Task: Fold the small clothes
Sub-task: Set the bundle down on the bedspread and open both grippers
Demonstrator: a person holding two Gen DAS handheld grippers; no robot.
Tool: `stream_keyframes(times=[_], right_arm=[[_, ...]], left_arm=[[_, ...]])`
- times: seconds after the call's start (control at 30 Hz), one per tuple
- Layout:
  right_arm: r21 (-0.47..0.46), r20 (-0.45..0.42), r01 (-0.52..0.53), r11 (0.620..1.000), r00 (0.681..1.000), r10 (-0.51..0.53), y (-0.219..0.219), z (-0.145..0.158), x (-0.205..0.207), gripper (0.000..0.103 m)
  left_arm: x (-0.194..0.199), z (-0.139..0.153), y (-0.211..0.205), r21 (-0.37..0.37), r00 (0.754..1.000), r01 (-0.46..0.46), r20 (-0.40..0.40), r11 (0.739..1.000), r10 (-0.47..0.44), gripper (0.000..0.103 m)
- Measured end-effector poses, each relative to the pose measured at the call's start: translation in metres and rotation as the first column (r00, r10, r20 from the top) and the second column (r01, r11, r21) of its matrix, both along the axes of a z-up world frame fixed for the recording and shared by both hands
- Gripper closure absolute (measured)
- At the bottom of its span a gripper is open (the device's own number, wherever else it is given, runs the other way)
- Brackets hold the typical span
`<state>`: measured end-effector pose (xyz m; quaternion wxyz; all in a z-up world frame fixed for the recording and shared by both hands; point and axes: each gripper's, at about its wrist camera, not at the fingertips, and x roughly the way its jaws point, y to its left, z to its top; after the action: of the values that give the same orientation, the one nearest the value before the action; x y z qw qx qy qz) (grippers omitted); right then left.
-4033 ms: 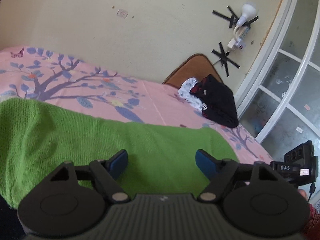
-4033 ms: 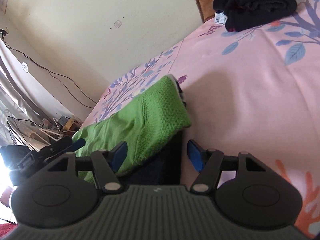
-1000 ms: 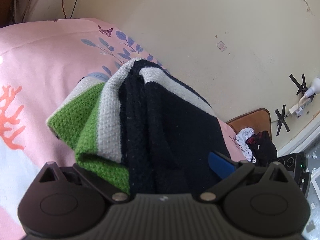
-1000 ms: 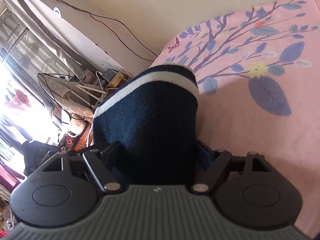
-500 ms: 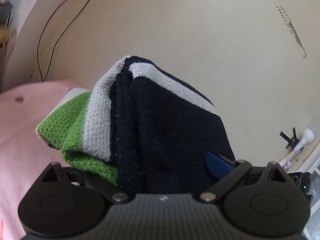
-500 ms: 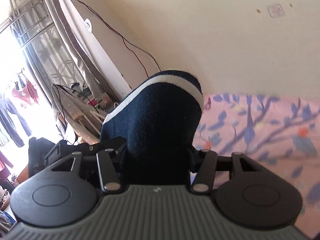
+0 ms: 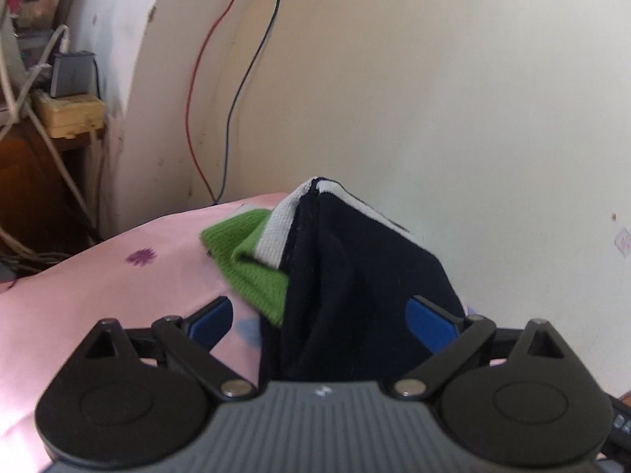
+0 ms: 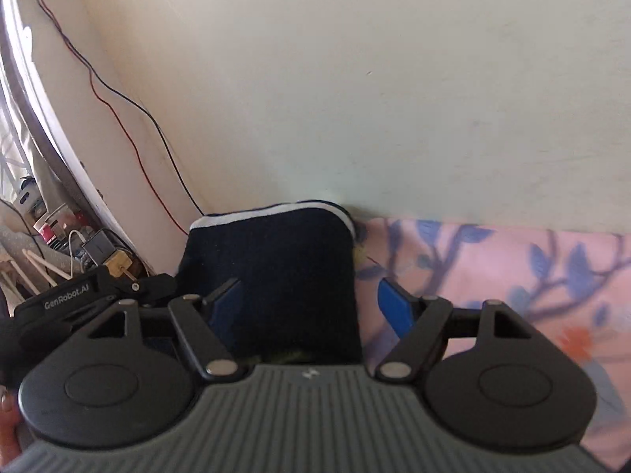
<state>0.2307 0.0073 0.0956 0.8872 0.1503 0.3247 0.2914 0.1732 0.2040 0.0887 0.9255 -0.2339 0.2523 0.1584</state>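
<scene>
Cream wall fills the upper half of both views, with a red and a dark wire (image 7: 205,90) running down it to the pink flowered bedsheet (image 7: 98,276) that spreads across the lower part. Folded into a thick bundle of navy, white stripe and green knit, the small garment (image 7: 347,283) sits at the middle of the left wrist view, near the wall end of the bed. The left gripper (image 7: 321,321) stands wide, its left pad clear of the cloth with pink sheet showing between, its right pad at the bundle's navy edge; whether that pad touches I cannot tell. In the right wrist view the same garment rises in the centre, and the right gripper (image 8: 303,305) has just been opening, with the bundle between its jaws; the right pad shows a strip of sheet beside the cloth, so it does not seem to pinch. The step in hand looks like setting the folded piece down and letting go. To do it well, both tongs should back straight out along their own line, low and slow, so no pad drags a layer and the green inner fold at the left of the bundle does not spring open.
</scene>
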Motion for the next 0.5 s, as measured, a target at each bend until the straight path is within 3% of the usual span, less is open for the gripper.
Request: stream_keyframes(times=[0.13, 0.37, 0.5], right_arm=[[-0.045, -0.061, 0.007, 0.999, 0.998, -0.01, -0.023, -0.003, -0.053, 0.025], [-0.165, -0.005, -0.025, 0.986, 1.0, 0.024, -0.043, -0.011, -0.145, 0.025], [-0.152, 0.011, 0.011, 0.988, 1.0, -0.01, -0.067, -0.008, -0.173, 0.024]], left_arm=[[-0.042, -0.01, -0.04, 0.026, 1.0, 0.003, -0.026, 1.0, -0.002, 0.004], [-0.101, -0.024, -0.094, 0.131, 0.997, 0.027, -0.071, 0.991, -0.018, 0.003], [-0.124, -0.02, -0.12, 0.189, 0.997, 0.027, -0.07, 0.982, -0.014, 0.0]])
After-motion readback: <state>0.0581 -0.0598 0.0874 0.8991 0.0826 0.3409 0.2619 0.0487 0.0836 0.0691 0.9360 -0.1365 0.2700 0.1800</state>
